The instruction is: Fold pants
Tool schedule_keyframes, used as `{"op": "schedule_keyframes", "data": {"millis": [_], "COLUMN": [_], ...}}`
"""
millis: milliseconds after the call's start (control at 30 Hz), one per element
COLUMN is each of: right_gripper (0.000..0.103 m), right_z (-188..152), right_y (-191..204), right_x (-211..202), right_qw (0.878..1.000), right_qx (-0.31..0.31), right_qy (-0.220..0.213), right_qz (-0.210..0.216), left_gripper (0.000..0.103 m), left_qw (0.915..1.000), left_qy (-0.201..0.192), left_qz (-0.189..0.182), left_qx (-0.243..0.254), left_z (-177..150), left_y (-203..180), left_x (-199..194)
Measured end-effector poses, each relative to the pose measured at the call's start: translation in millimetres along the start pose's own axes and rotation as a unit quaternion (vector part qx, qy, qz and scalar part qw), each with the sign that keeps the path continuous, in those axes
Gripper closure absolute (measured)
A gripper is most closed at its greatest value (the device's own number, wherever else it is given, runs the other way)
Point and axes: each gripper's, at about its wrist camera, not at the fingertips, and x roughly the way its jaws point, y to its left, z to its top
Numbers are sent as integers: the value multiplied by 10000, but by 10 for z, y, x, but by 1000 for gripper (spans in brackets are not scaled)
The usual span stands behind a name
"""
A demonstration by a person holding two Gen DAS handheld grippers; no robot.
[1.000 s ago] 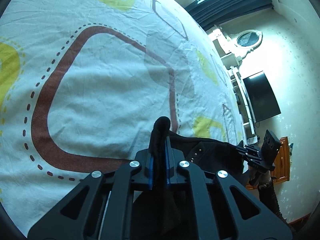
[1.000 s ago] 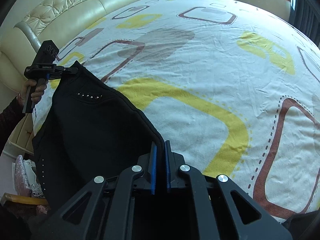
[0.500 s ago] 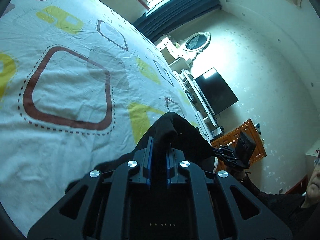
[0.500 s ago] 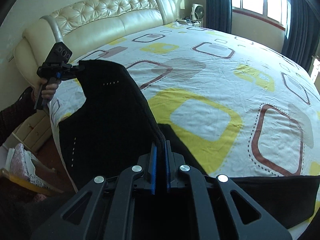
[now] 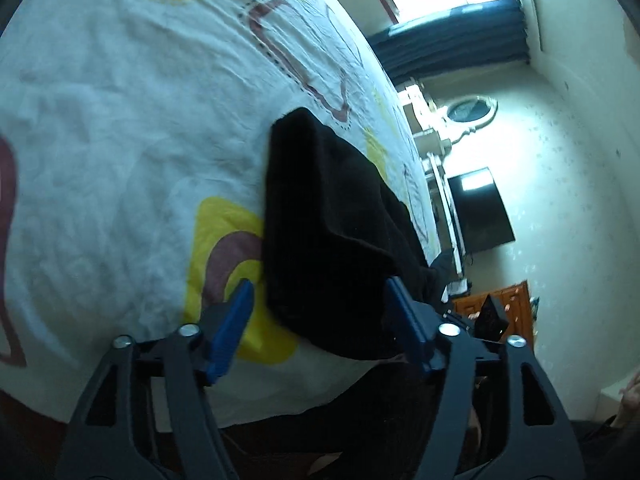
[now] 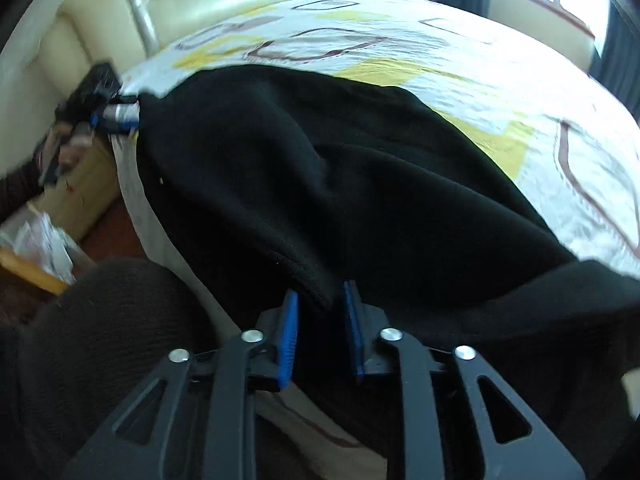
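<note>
The black pants point(image 6: 340, 168) lie on the bed point(image 6: 500, 60), spread across the sheet near its edge. Part of them hangs over the side, close to the person.

The left tongs point(image 5: 320, 300) have just been opening. Their blue pads point(image 5: 232, 320) stand wide apart now. A corner of the pants sits between them, but the left pad is clear of the cloth. Whether the right pad brushes the cloth, I cannot tell. So the left tongs have let go. Ahead of them the pants run away over the sheet in a long dark fold. Off to their right and a bit ahead, the right tongs point(image 5: 490, 318) show small in front of a brown cabinet point(image 5: 516, 304).

In their own view, the right tongs point(image 6: 320, 304) have just been opening too, but not as far. A thick folded edge of the pants sits between their pads point(image 6: 290, 332). There are small gaps on both sides, so they are not squeezing it. Ahead and to their left, the left tongs point(image 6: 116, 114) sit just at the far corner of the pants, with a hand point(image 6: 66, 146) behind them.
</note>
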Motion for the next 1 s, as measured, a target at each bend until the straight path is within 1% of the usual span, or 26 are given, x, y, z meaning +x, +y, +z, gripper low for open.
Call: {"op": "schedule_keyframes", "data": {"millis": [67, 100, 167, 200, 233, 300, 333, 367, 433, 467, 500, 533, 633, 667, 700, 767, 833, 900, 967, 1000], "right_gripper": [49, 47, 46, 46, 46, 46, 46, 46, 46, 46, 46, 46, 46, 46, 45, 45, 45, 45, 45, 45], "right_z": [-25, -43, -78, -101, -141, -240, -272, -302, -335, -338, -333, -327, -358, -364, -380, -444, -526, -553, -580, -593], "right_y": [-83, -119, -214, -283, -369, -459, -512, -544, -557, -547, -539, -523, -500, -495, -497, -545, -568, -588, -588, -581], "right_x": [-92, -141, -194, -203, -208, -204, -189, -174, -150, -139, -136, -124, -135, -106, -72, -1, 86, 120, 150, 171], "right_qw": [9984, 9965, 9905, 9848, 9760, 9584, 9503, 9442, 9410, 9407, 9399, 9376, 9281, 9226, 9151, 8926, 8633, 8403, 8224, 8154], "right_qx": [454, 669, 1128, 1430, 1809, 2407, 2643, 2818, 2954, 2984, 3004, 3042, 3207, 3317, 3469, 3859, 4324, 4644, 4923, 5063], "right_qy": [-172, -268, -367, -423, -492, -588, -625, -660, -638, -602, -593, -596, -635, -632, -625, -622, -673, -817, -965, -985], "right_qz": [272, 420, 700, 887, 1109, 1418, 1523, 1570, 1522, 1497, 1510, 1574, 1783, 1864, 1958, 2248, 2513, 2676, 2683, 2631], "left_gripper": [25, 25, 25, 25, 25, 25, 25, 25, 25, 25, 25, 25, 25, 25, 25, 24, 24, 24, 34, 45], "left_qw": [9985, 9973, 9950, 9939, 9925, 9894, 9887, 9893, 9911, 9921, 9919, 9909, 9867, 9859, 9853, 9843, 9823, 9799, 9770, 9759], "left_qy": [-372, -499, -765, -873, -988, -1155, -1179, -1139, -1088, -1030, -998, -1007, -1114, -1163, -1207, -1248, -1316, -1375, -1444, -1426], "left_qz": [-114, -110, -69, -43, -60, -282, -353, -339, -132, 40, 227, 338, 454, 491, 531, 648, 714, 827, 973, 1109], "left_qx": [-394, -521, -633, -667, -721, -838, -854, -851, -755, -721, -747, -825, -1092, -1101, -1086, -1070, -1122, -1187, -1230, -1222], "left_z": [-78, -118, -210, -251, -293, -356, -373, -377, -380, -364, -360, -358, -374, -371, -370, -342, -298, -272, -243, -229], "left_y": [60, 58, -33, -95, -168, -314, -385, -435, -503, -511, -499, -470, -376, -376, -390, -417, -459, -483, -494, -503], "left_x": [-143, -180, -208, -202, -186, -127, -74, 8, 163, 245, 299, 346, 377, 378, 369, 391, 399, 422, 446, 466]}}
